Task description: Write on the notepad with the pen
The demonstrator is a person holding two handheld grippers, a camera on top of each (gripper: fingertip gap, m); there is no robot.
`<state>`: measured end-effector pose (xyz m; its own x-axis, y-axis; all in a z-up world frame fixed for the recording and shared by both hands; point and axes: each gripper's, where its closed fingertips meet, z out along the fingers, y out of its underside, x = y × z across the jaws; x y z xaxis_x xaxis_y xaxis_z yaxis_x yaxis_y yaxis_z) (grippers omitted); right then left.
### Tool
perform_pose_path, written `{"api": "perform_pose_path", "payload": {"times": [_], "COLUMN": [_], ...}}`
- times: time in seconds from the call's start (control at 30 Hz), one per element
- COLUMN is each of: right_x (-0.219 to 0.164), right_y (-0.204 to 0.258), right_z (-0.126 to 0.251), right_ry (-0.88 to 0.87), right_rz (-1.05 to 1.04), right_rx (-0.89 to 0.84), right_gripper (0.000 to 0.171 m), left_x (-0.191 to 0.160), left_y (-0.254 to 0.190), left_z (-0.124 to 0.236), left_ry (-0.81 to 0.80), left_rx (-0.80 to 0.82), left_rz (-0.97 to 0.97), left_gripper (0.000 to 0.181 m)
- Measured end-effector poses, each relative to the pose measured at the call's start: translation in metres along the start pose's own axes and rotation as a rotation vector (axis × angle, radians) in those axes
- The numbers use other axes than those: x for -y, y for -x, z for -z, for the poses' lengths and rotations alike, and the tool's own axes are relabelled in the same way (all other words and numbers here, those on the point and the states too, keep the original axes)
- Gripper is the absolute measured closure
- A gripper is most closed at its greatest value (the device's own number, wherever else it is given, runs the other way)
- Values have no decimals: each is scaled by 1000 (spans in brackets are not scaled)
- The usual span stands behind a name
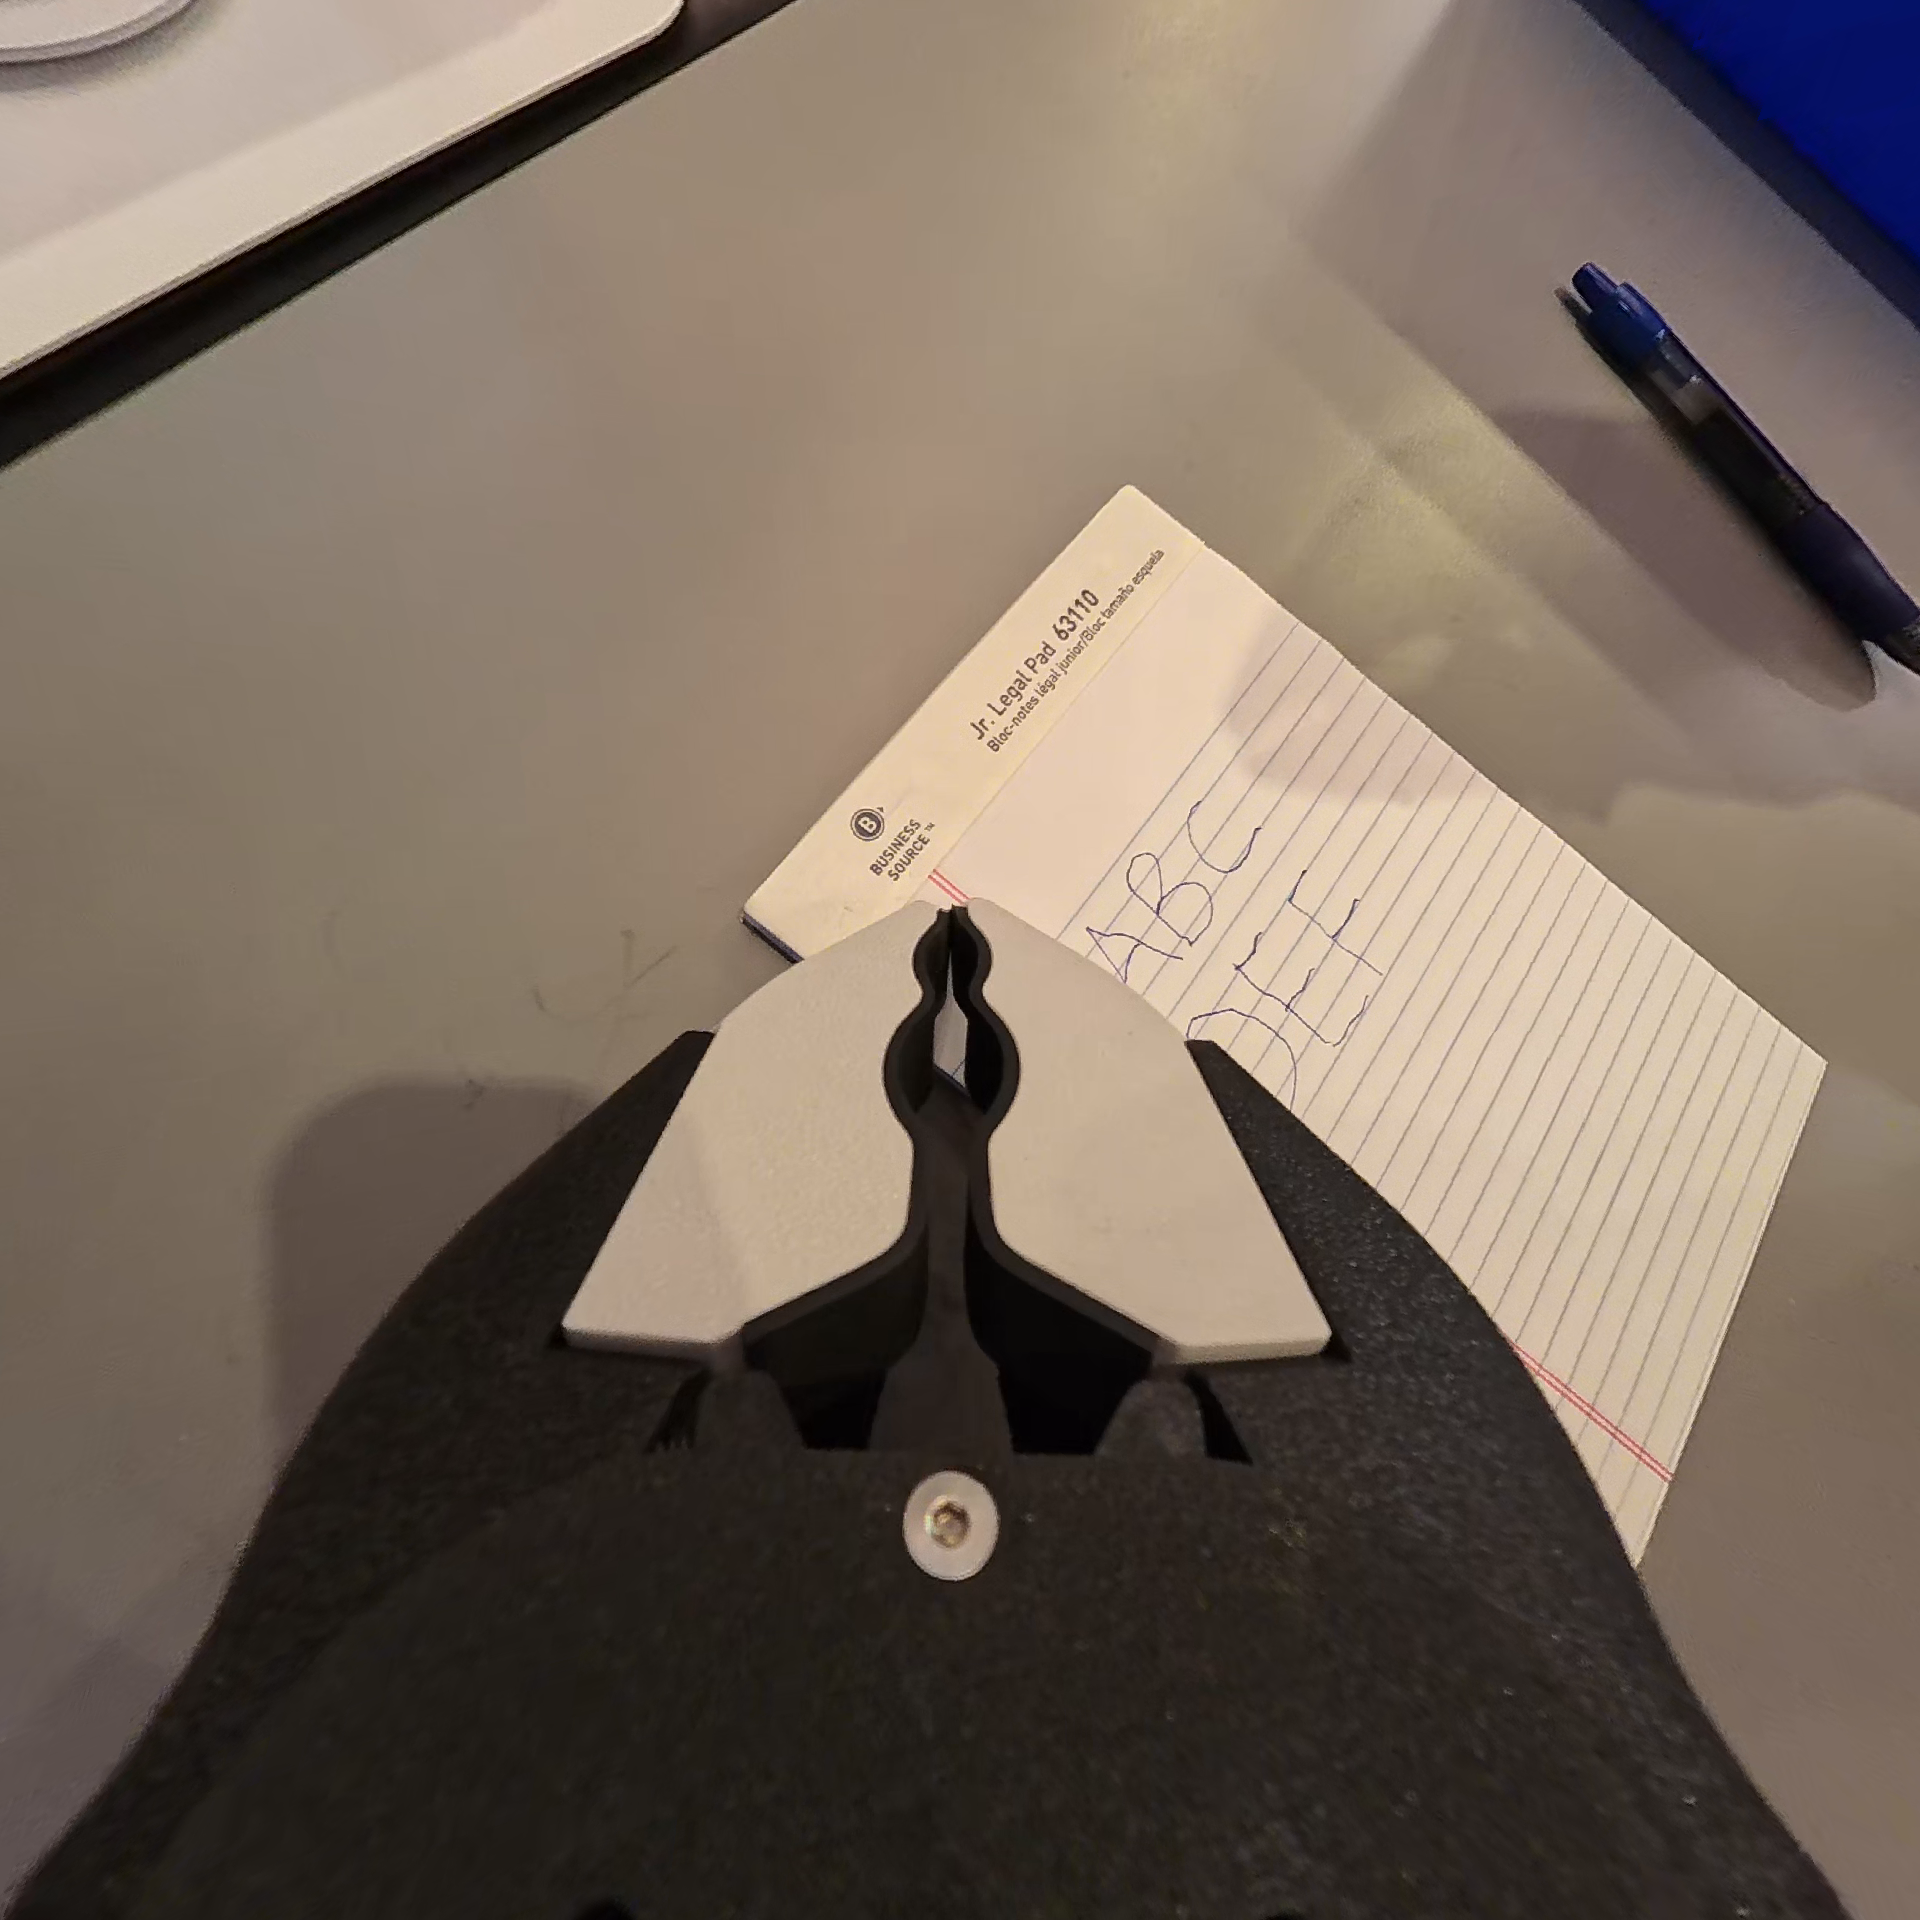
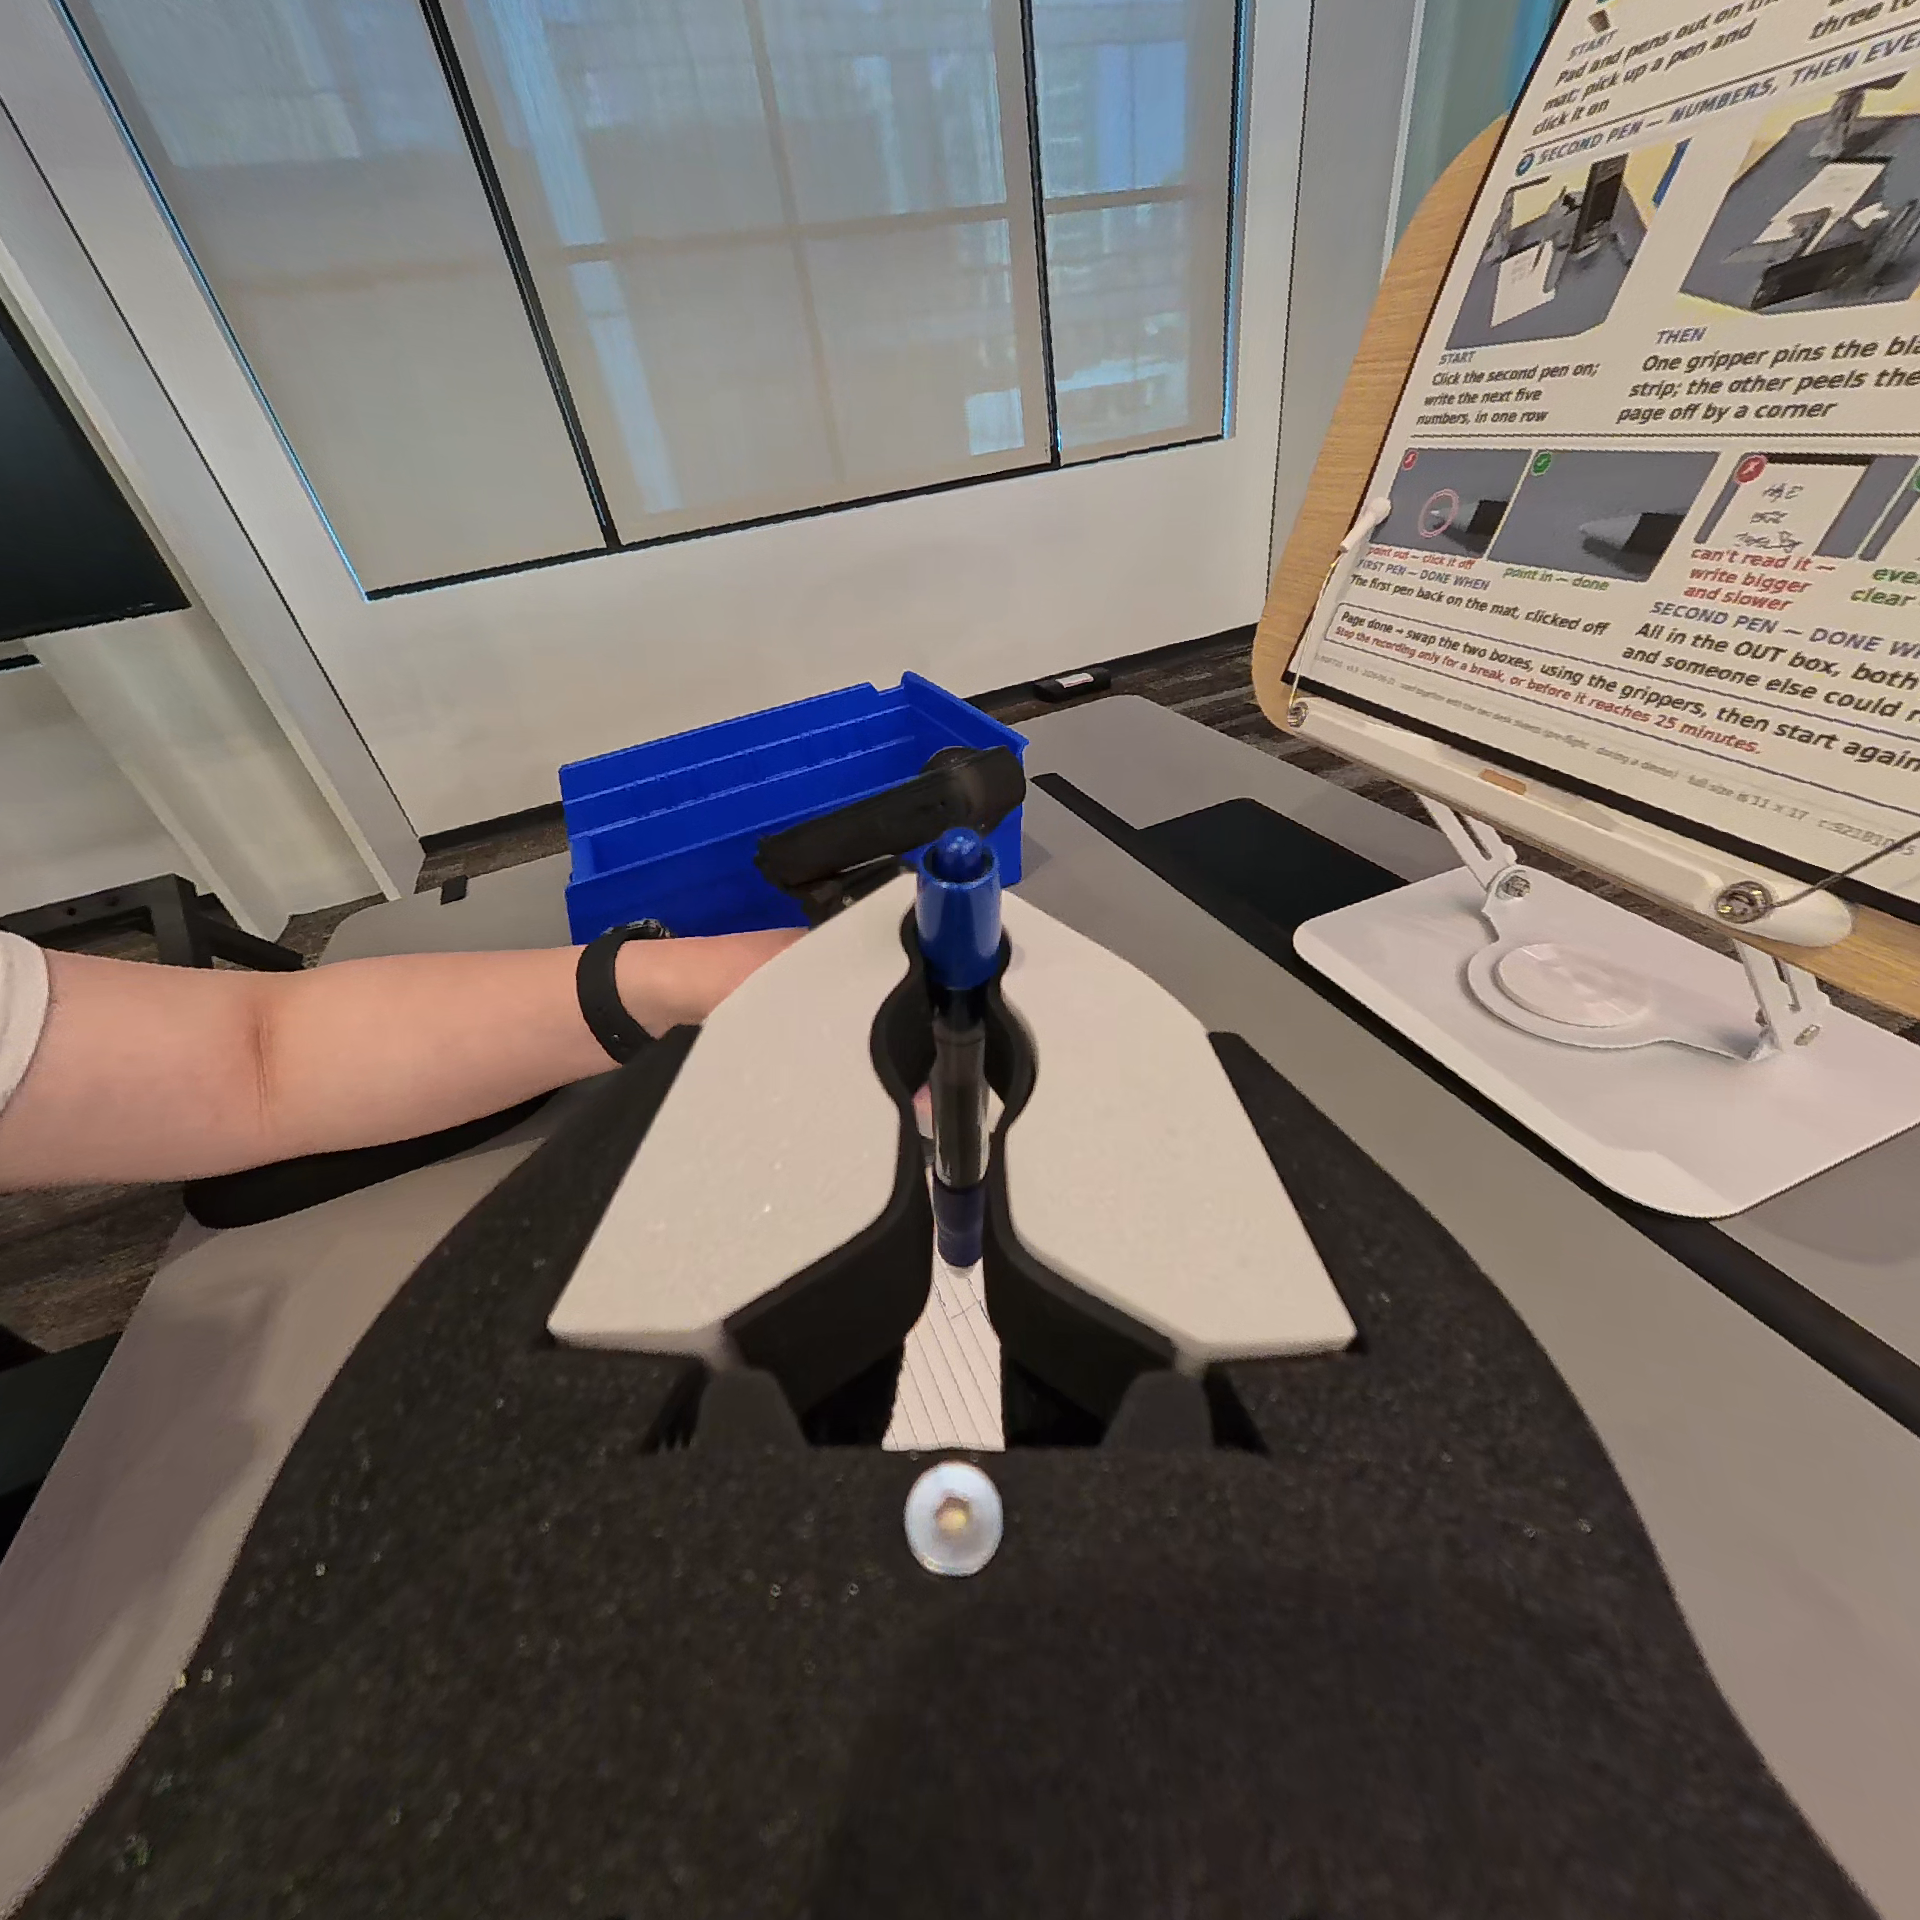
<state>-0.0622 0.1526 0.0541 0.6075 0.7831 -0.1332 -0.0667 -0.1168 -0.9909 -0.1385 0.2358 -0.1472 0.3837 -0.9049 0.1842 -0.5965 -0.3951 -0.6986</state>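
Left wrist view: the left gripper [image 1: 951, 914] has its 2 fingers pressed together with nothing between them, tips over the notepad [image 1: 1351, 1039] at its bound end, near the red margin; whether they press on the paper I cannot tell. The notepad lies flat on the grey table [image 1: 520, 675], its long axis running from 10 o'clock to 4 o'clock, with 2 handwritten rows just right of the tips. A second blue pen [image 1: 1745, 457] lies on the table at 2 o'clock, well apart from the pad.

Right wrist view: the right gripper [image 2: 951, 997] pinches the pen [image 2: 956, 1039] upright, cap end at 12 o'clock, tip at 6 o'clock toward lined paper seen through the gap. Judged from this, the right gripper writes, and the next stroke depends on the tip meeting free lines beside those rows.
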Motion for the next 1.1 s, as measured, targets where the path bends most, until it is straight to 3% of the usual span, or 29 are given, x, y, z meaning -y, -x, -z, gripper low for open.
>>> {"api": "perform_pose_path", "payload": {"times": [0.2,0.27,0.43,0.57,0.7,0.83,0.97,1.1], "right_x": [0,-2,0,0,0,-3,-3,-1], "right_y": [2,1,1,2,4,6,9,10], "right_z": [-1,-1,1,3,3,0,-3,-1], "right_ry": [11,26,38,75,99,119,123,123], "right_rz": [4,18,55,121,165,180,179,185], "right_rx": [3,-12,-38,-63,-74,-77,-64,-61], "right_gripper": [167,167,167,167,167,167,167,167], "left_x": [2,9,52,98,132,165,188,193], "left_y": [0,-1,-23,-65,-111,-147,-177,-189], "left_z": [2,7,40,87,129,149,147,127], "left_ry": [-4,-31,-224,-418,-535,-585,-594,-553], "left_rx": [-46,-65,-187,-379,-462,-394,-277,-207], "left_rz": [77,115,189,190,67,-102,-323,-399], "left_gripper": [181,172,162,160,181,181,181,181]}}
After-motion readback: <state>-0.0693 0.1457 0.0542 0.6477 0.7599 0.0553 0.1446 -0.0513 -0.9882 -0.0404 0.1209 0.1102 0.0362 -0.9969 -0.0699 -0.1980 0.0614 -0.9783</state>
